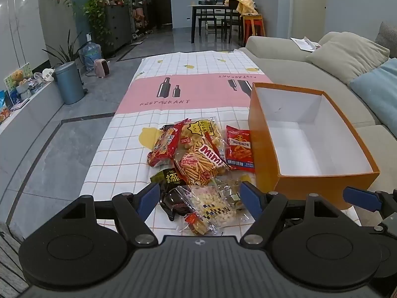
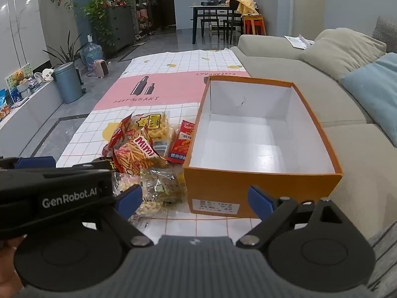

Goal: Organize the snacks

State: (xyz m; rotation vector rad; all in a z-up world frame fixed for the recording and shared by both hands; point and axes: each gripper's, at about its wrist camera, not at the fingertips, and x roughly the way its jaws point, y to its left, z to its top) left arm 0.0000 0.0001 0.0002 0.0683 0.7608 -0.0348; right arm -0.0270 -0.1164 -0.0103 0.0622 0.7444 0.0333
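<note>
Task stood at its start: orange cardboard box [image 2: 263,186] lay open with a bare white interior, nothing yet placed inside. Snack pile [image 1: 198,164] remained whole on the tablecloth [image 1: 119,154], just beside the box at its 9 o'clock side. Included in the pile: a Mimi stick-snack bag [image 1: 203,164], a red spicy-strip packet [image 1: 239,152] nearest the box wall, a red cracker bag [image 1: 163,146], a yellow puffed-snack bag [image 1: 201,131], a clear bag of small white puffs [image 1: 215,206] at the near edge. Left gripper [image 1: 198,198] was spread wide and empty, poised over the near edge of the pile, the clear bag between its blue pads but not pressed. Right gripper [image 2: 196,201] likewise spread wide and empty, aimed at the near wall of the box. Every packet judged left to transfer. Surface: low table under a white grid cloth with a pink band printed with bottles. Room: grey sofa [image 2: 310,94] at 3 o'clock, blue cushion [image 2: 372,87] upon it, blue-grey bin [image 1: 69,82] at 10 o'clock, dining table [image 1: 213,15] at 12 o'clock.
</note>
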